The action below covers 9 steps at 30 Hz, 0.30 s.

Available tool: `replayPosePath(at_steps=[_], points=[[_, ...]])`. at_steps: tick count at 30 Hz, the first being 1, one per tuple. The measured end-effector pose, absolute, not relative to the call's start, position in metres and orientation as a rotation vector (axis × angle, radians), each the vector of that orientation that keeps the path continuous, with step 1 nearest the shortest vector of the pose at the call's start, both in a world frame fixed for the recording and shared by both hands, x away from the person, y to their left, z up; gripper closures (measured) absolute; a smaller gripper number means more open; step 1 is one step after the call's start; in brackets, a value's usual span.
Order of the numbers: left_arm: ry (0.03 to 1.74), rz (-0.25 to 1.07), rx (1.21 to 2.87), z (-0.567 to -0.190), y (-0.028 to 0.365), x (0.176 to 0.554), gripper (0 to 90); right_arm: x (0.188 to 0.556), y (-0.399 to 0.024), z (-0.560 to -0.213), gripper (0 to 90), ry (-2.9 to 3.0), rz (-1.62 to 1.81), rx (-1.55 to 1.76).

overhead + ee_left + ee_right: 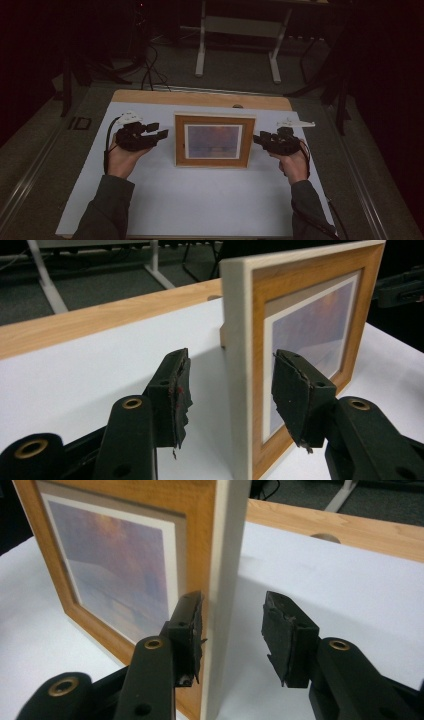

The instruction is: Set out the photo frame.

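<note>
The left gripper [230,390] stands wide, its jaws straddling the left edge of the picture frame [305,340] without pressing it. The right gripper [232,630] is also wide around the frame's right edge, one pad just beside the front face. The frame stands upright in the middle of the white surface [200,200], between both hands.

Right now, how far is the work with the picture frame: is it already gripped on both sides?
Done: both sides are lined up. The left hand-held gripper straddles one side edge of the picture frame, and the right hand-held gripper straddles the other. In hand: closing in; the jaws are open, with gaps beside the edges, though one right pad looks very near the front face. Left: clamping both sides and moving the frame, which stands upright on the white table.
</note>
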<state>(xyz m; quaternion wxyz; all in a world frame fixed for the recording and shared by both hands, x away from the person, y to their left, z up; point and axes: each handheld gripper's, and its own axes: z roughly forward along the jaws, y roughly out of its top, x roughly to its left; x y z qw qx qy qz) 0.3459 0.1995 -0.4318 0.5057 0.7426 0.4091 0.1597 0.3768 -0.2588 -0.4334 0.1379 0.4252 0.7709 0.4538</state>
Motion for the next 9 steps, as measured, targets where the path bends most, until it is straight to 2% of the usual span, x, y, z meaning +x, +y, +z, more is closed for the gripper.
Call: replayPosePath(at_steps=[9], points=[[1.068,0.405,1.768,-0.447,0.219,0.339,50.7,0.374,-0.270,-0.446,59.0,2.217,1.318,1.279]])
